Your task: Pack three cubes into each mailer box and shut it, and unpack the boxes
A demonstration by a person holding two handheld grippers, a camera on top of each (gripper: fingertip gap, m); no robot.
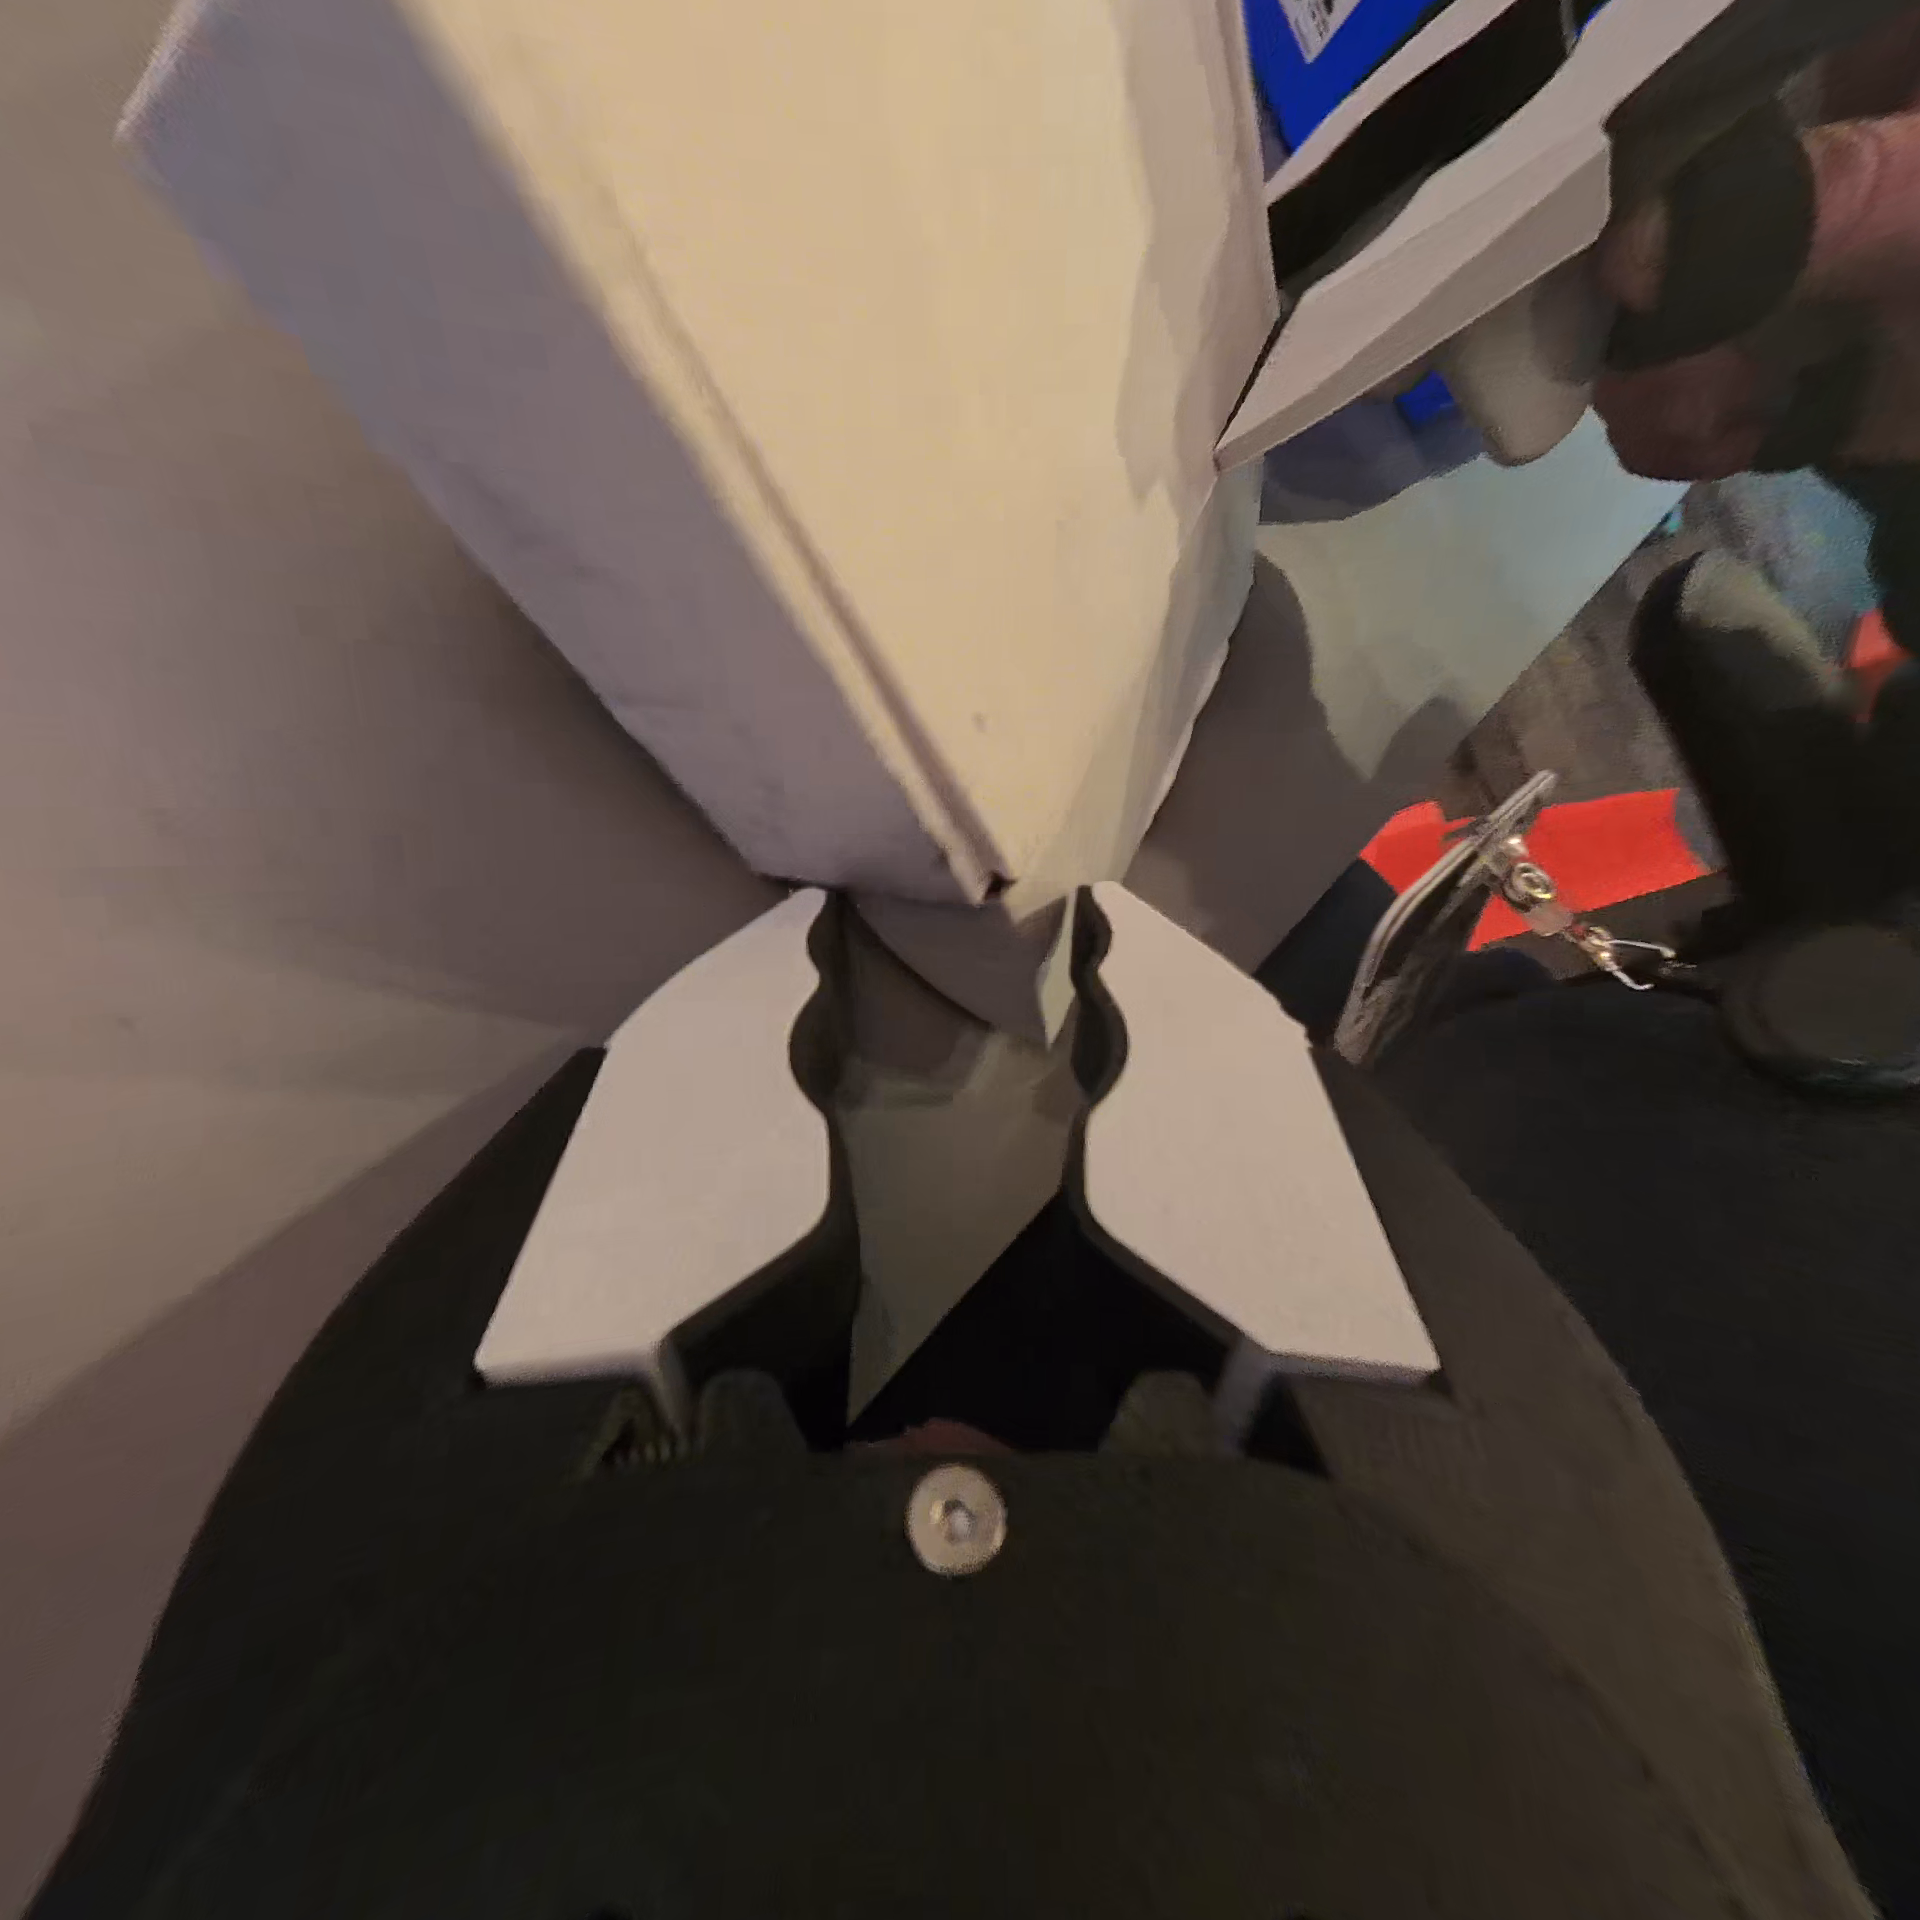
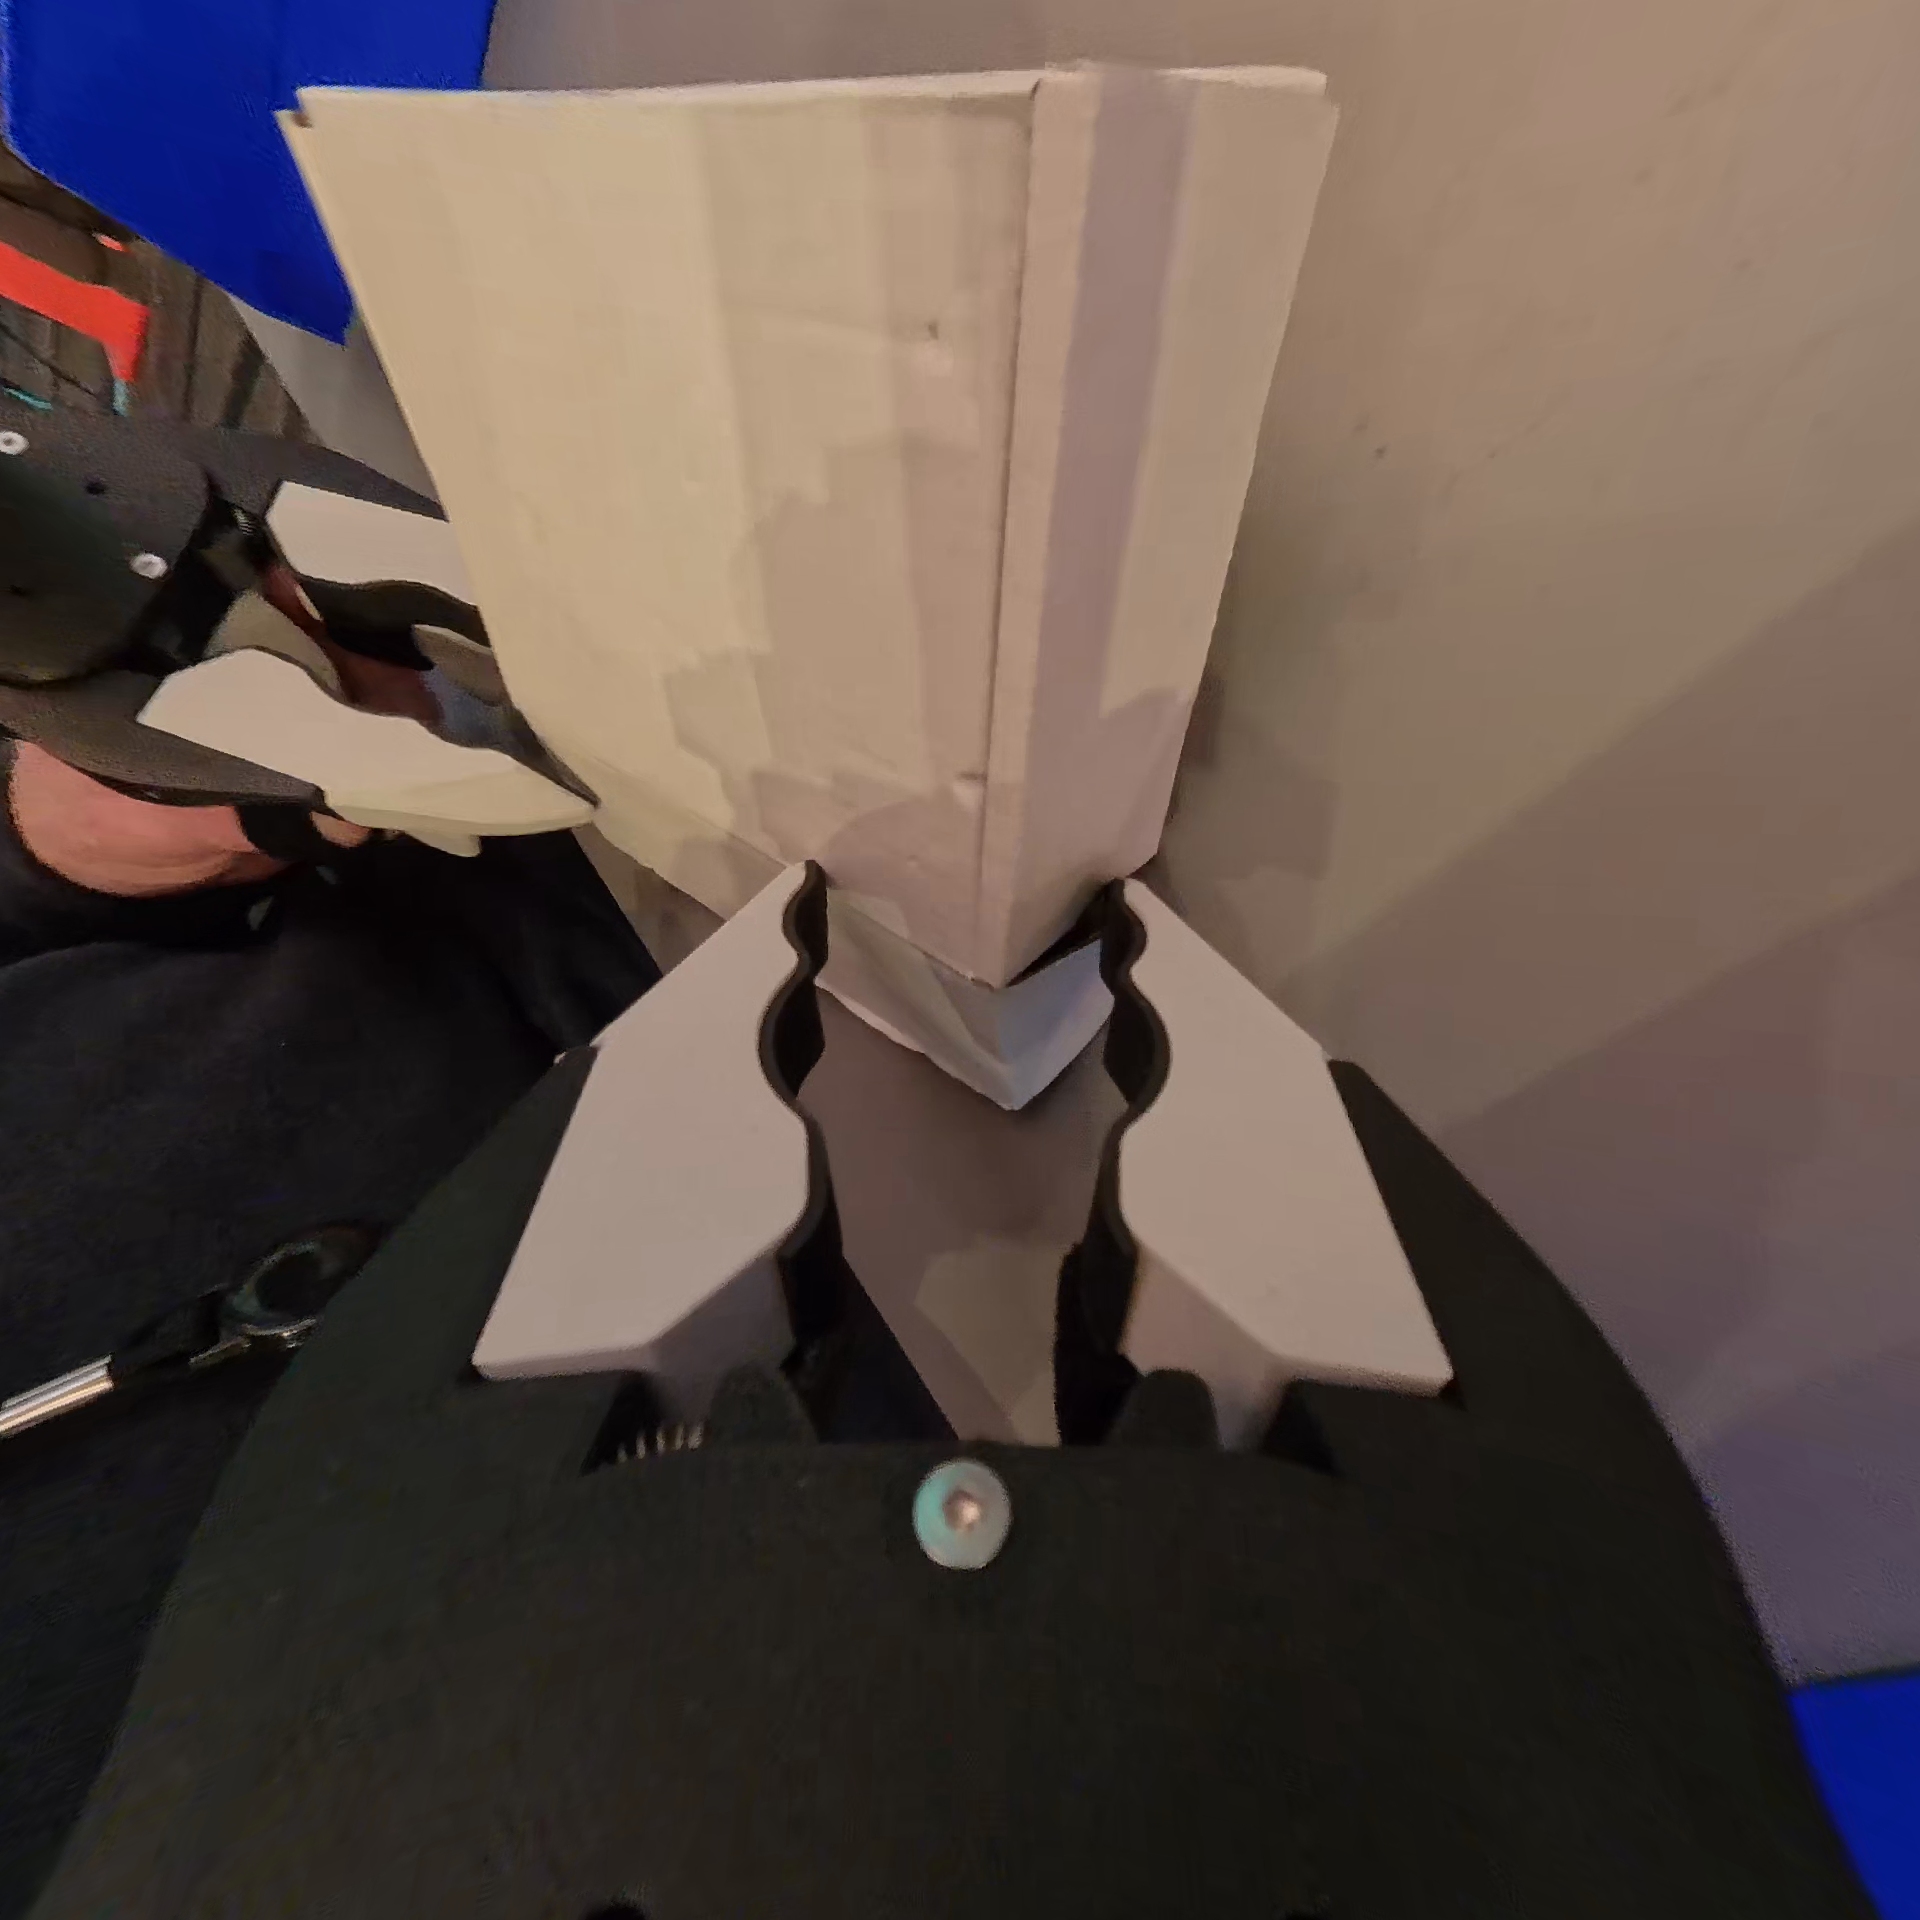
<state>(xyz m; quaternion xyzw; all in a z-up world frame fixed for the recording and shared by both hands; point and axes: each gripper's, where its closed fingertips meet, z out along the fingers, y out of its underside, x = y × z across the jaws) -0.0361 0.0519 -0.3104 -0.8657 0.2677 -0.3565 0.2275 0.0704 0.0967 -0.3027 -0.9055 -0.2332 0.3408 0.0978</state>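
Both grippers clamp one white mailer box (image 2: 810, 499) above the grey table (image 2: 1558, 623): the right gripper (image 2: 961, 935) pinches its near bottom corner, while the left gripper (image 1: 951, 935) grips a cardboard edge at the box's opposite corner.

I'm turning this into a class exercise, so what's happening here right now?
A person holds a white mailer box between two hand-held grippers. The left gripper has its fingers around one lower corner, and the right gripper is at another, where a flap pokes out. The box looks closed, held up beside a grey tabletop. No cubes are visible.
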